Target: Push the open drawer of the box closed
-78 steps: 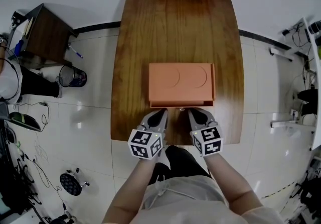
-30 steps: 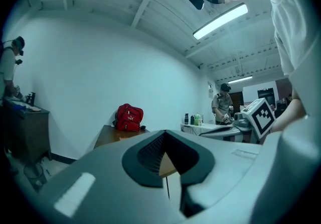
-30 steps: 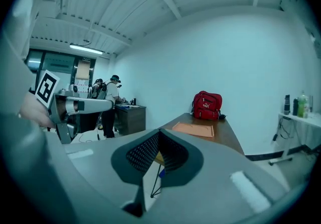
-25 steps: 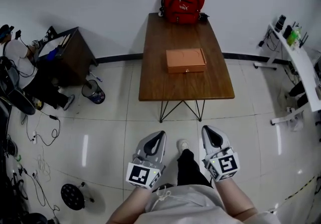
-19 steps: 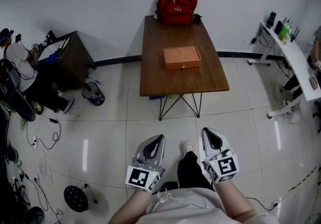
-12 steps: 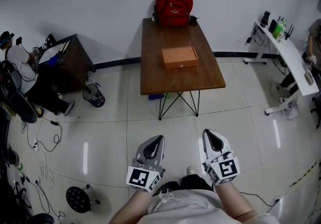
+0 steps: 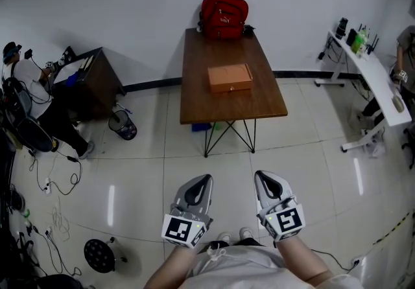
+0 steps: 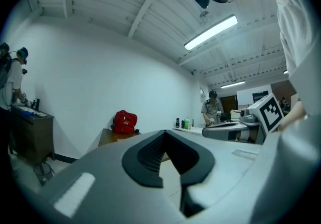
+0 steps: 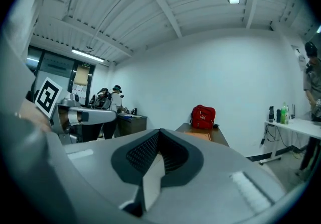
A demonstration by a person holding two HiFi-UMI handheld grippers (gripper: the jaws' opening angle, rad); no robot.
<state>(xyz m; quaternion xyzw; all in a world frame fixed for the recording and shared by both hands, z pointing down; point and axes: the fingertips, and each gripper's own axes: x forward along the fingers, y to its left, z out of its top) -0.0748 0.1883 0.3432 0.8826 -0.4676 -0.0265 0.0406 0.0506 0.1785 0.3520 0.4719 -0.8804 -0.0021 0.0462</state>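
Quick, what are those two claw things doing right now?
Left gripper: closed, holding nothing.
Right gripper: closed, holding nothing.

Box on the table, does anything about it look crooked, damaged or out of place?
Nothing stands out. The box sits square on the table, its front looks flush as far as this distance shows, and the bag stands behind it.

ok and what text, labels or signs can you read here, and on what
No text reads clearly.
White print on the bag: too small to read.
Labels on the bottles: too small to read.
Cubes of the left gripper and right gripper: square markers only, no letters.
On the box: no print seen.
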